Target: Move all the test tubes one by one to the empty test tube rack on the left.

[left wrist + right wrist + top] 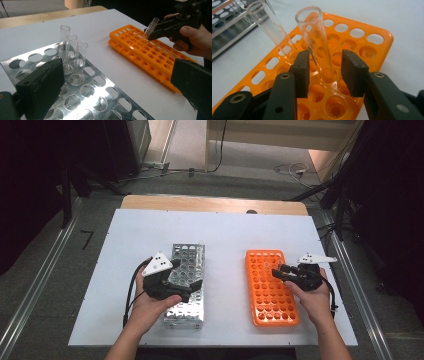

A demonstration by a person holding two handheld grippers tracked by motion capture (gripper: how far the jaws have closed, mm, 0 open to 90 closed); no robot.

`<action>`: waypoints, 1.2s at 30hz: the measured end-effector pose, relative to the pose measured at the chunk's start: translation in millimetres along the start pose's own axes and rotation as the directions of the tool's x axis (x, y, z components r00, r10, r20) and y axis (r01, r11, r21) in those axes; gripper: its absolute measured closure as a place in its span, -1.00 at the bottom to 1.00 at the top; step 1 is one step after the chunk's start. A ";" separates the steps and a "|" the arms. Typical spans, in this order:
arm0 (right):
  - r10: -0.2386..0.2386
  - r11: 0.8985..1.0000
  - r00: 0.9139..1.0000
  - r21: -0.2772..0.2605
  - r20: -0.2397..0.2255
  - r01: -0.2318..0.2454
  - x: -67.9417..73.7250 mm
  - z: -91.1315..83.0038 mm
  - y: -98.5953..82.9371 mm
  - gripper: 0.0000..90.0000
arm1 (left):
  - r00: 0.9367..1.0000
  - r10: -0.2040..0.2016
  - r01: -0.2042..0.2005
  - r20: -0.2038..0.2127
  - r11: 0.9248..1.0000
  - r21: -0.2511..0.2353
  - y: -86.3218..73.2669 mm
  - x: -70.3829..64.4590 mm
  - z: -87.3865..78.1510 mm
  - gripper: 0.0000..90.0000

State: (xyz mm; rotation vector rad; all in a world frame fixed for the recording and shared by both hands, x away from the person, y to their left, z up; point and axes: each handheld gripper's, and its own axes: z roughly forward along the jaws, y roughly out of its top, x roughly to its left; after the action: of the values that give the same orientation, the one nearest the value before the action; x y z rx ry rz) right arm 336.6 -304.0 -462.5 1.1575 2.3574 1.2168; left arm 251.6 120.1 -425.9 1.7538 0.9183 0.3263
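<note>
Now — 2 tubes (317,45) in orange rack (372,47)

Blk claws (192,285), grey tri plates (158,264)

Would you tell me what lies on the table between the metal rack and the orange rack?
Nothing: between the metal rack and orange rack, the high view shows bare white table.

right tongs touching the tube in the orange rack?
Apart. The right gripper view shows the right tongs open, with orange rack visible between each jaw and the test tube standing tilted between them.
</note>
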 end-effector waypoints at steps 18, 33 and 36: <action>-0.043 0.998 0.996 -0.031 0.078 0.046 7.3 4.4 -3.3 0.63 | 1.000 -0.007 0.007 0.008 1.000 0.010 0.0 0.4 1.0 -1.00; -0.008 0.997 0.999 -0.082 0.043 0.011 5.2 -12.2 5.5 0.64 | 1.000 -0.001 0.001 0.006 1.000 0.008 0.3 -0.2 0.6 -1.00; -0.004 0.995 0.999 -0.097 0.036 0.007 4.5 -19.2 8.8 0.64 | 1.000 -0.002 0.002 0.006 1.000 0.004 1.0 -0.2 -0.5 -1.00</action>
State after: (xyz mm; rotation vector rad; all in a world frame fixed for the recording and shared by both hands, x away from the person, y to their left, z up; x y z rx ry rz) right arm 328.2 -308.7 -443.2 1.1311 2.2475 1.2834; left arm 251.6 120.1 -424.8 1.7570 0.9168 0.3178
